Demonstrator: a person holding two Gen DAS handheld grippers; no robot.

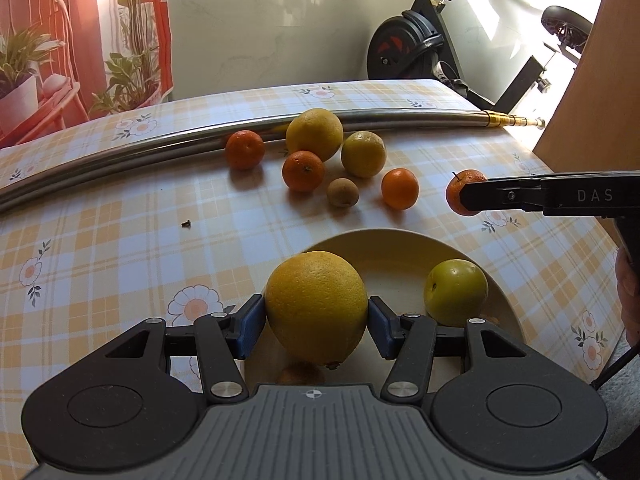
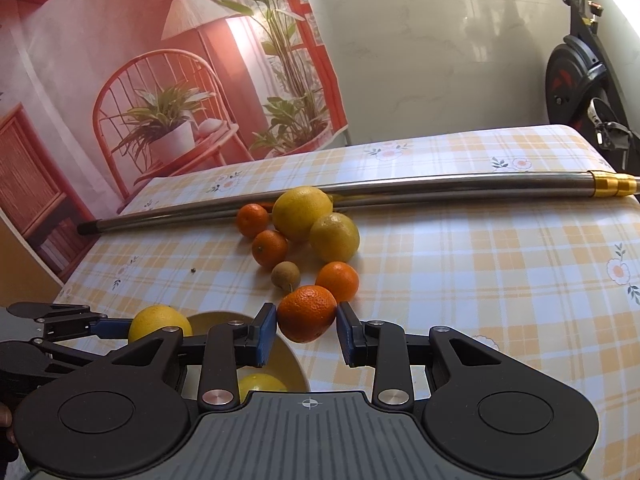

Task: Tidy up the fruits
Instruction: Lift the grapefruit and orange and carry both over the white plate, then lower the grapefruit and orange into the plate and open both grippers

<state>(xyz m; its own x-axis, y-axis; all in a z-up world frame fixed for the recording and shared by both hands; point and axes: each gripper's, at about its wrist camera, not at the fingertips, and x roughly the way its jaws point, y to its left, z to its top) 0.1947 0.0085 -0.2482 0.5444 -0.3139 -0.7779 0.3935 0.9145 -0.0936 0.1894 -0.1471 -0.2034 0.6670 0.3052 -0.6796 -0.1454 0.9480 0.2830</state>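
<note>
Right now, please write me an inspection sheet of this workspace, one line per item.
Surface: checked tablecloth with flowers.
Job's things: plate holding a green fruit; six loose fruits, among them a kiwi.
Clutter: metal pole behind the fruit; small dark speck.
Grippers: left gripper shut on large yellow citrus above the plate; right gripper shut on mandarin.
Cables: nothing seen.
Surroundings: printed backdrop; exercise bike.
</note>
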